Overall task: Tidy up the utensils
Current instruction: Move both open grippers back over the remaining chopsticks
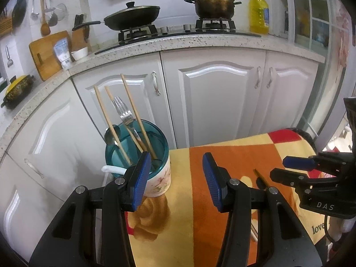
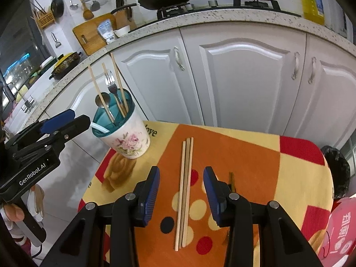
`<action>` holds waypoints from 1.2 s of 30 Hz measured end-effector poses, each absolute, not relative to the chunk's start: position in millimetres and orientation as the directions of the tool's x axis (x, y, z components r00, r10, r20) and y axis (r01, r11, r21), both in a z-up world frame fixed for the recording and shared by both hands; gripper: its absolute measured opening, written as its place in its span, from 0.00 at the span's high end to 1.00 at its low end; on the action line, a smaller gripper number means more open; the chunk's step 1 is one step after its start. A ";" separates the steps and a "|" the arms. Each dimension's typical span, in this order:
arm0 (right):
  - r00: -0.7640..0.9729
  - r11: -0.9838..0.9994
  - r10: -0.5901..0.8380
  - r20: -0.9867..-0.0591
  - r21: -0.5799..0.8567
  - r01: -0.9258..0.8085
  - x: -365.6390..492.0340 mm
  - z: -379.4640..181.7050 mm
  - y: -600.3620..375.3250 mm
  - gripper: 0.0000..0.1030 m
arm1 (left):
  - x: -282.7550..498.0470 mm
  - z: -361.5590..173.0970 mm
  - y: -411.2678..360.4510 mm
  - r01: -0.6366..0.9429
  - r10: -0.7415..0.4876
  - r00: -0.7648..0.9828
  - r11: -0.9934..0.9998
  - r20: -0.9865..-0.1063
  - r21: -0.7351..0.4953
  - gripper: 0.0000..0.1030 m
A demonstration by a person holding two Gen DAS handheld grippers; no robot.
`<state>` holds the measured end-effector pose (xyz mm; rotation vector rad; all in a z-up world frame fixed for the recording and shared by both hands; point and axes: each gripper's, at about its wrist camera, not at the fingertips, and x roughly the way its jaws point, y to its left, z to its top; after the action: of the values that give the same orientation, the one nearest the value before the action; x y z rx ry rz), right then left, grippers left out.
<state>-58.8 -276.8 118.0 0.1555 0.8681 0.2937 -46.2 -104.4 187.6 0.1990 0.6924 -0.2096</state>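
Note:
A floral white cup [image 2: 131,143] with a teal insert [image 1: 135,151] stands at the table's far left corner and holds three wooden chopsticks [image 1: 133,109], a fork [image 1: 124,113] and a spoon [image 1: 111,135]. Three loose chopsticks [image 2: 184,191] lie together on the orange cloth, between my right gripper's [image 2: 181,191] open fingers. A darker stick [image 2: 231,179] lies just right of its right finger. My left gripper [image 1: 175,180] is open and empty, just right of the cup and close to it. The right gripper also shows in the left wrist view [image 1: 289,169].
The table carries a patterned orange, yellow and red cloth [image 2: 244,155]. White kitchen cabinets [image 1: 213,98] stand right behind it under a speckled counter [image 1: 200,42] with stove, pan and pot. A pink bag [image 2: 342,233] sits at the right edge.

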 end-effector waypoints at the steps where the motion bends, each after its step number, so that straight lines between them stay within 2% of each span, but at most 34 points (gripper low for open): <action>1: 0.606 0.949 0.316 -0.730 0.255 -0.187 -59.1 116.2 -277.7 0.62 | -45.9 186.1 -105.6 0.257 -0.125 0.748 0.960 -0.652 0.112 0.54; 36: 0.539 0.949 0.314 -0.782 0.260 -0.176 -52.3 86.8 -275.7 0.61 | -36.1 154.6 -115.7 0.262 -0.104 0.701 0.957 -0.706 0.120 0.54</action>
<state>-52.3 -275.7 86.8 0.1569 0.9595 0.2925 -36.1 -115.7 154.6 0.2187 0.7686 -0.2055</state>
